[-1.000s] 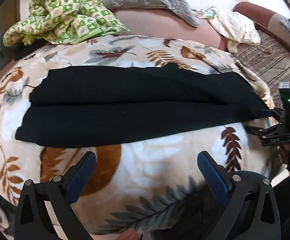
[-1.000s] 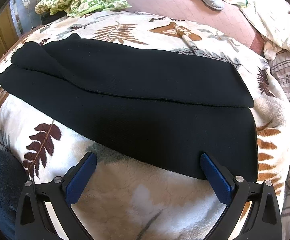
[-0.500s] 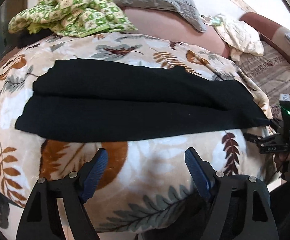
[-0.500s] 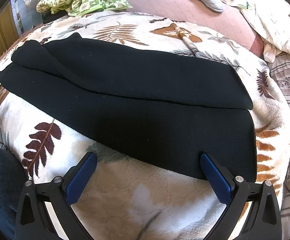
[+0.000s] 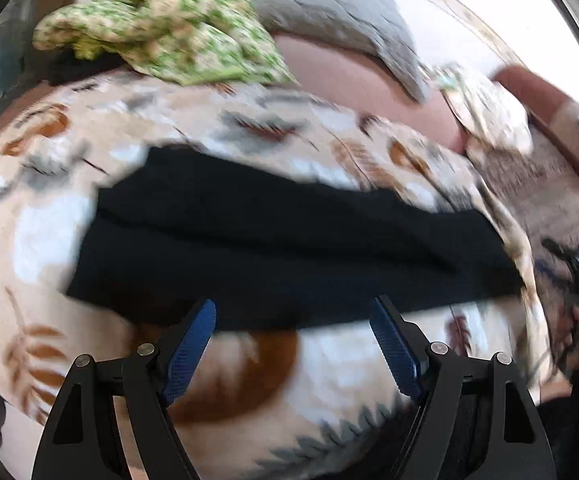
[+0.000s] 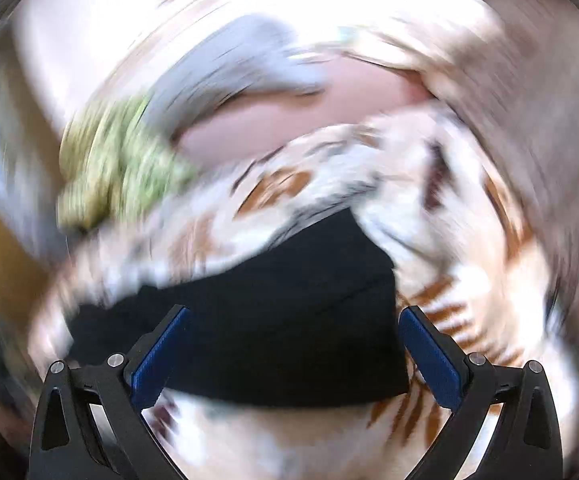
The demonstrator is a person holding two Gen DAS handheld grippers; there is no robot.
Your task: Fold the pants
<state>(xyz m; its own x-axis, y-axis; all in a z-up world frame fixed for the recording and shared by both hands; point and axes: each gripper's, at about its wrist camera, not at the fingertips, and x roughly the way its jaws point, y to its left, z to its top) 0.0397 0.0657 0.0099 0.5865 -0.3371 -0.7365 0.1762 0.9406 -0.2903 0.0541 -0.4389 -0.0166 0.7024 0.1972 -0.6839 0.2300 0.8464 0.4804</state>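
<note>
Both views have swung since a second ago, the right wrist picture smearing badly as it rolled, and the left gripper (image 5: 293, 312) has narrowed its jaws somewhat, though they stand apart with nothing between them. Flat and folded lengthwise, the black pants (image 5: 281, 248) lie on the plush leaf-print blanket (image 5: 349, 364), their matte cloth showing one long crease. Wide apart and empty too, the right gripper (image 6: 293, 320) hangs over the pants' square end, while the green patterned cloth (image 5: 161, 20) and grey quilted pillow (image 5: 329, 20) beyond are blurred.
</note>
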